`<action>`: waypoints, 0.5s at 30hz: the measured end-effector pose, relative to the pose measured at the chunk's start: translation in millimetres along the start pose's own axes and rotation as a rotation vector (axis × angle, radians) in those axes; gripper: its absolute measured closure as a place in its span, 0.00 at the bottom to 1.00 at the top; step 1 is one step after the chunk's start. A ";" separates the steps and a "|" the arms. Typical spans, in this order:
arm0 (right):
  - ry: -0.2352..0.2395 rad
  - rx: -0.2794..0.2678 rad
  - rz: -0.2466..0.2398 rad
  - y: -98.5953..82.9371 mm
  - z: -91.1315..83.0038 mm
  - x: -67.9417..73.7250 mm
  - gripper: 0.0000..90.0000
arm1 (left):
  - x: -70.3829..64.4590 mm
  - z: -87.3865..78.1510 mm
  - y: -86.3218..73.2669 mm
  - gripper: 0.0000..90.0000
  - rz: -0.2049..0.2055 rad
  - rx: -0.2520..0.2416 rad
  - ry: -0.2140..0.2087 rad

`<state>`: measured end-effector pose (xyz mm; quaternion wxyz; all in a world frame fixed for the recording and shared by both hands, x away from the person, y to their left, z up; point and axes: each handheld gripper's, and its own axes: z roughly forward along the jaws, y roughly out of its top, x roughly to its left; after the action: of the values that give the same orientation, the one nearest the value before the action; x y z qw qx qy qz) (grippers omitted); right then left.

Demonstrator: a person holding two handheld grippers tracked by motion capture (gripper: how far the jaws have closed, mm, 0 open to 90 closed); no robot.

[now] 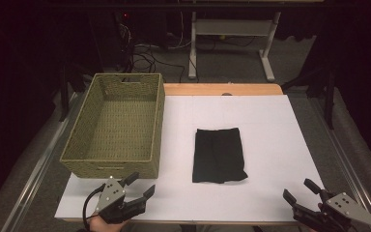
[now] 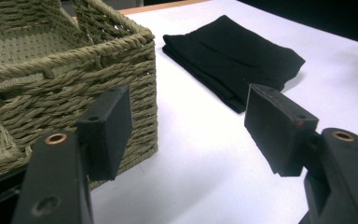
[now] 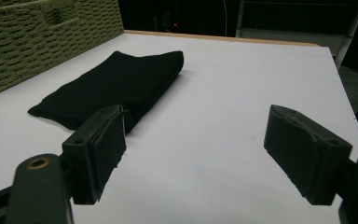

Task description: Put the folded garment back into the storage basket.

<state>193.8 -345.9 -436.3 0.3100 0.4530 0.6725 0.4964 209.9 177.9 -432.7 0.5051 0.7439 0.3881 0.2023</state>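
**Both tools wide, black cloth folded mid-bench**

I saw the bench (image 1: 270,159) first, its top covered by a white sheet, with a strip of bare wood at the far edge. On its left side stood the woven basket (image 1: 116,123), rectangular, with a handle slot cut in the far wall; its near right corner touched the white sheet just ahead of my left tool. In the left gripper view that same basket corner sat close behind the left jaw.

The folded black cloth (image 1: 219,155) lay flat near the middle of the bench, to the right of the basket and apart from it, its long side running away from me. One near corner stuck out a little past the fold.

My left tool (image 1: 142,185) hovered at the near edge, just in front of the basket, its jaws spread wide with nothing between them. My right tool (image 1: 300,189) hung at the near right corner, well apart from the cloth, its jaws also wide and holding nothing. Both pointed towards the cloth.
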 end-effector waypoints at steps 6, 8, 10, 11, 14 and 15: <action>0.003 -0.012 0.007 0.8 0.9 -0.3 0.24 | -3.4 2.0 0.1 0.33 0.000 0.003 -0.008; 0.009 -0.008 -0.001 1.4 3.1 0.1 0.24 | -6.4 2.5 0.4 0.33 0.003 0.004 -0.010; 0.005 -0.007 -0.002 1.6 3.8 0.7 0.24 | -7.3 3.0 0.5 0.33 0.002 0.003 -0.012; 0.014 -0.005 -0.006 1.7 4.2 0.5 0.24 | -8.0 3.6 0.8 0.33 0.003 0.004 -0.014; 0.018 -0.007 -0.006 2.0 4.7 0.5 0.24 | -10.3 6.4 1.1 0.33 0.003 0.009 -0.018; 0.018 -0.008 -0.008 2.1 4.5 0.9 0.24 | -11.5 8.9 1.6 0.33 -0.006 0.014 -0.022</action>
<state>198.0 -343.1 -435.7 0.3076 0.4448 0.6751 0.5018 209.5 163.4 -433.7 0.5046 0.7483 0.3865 0.1899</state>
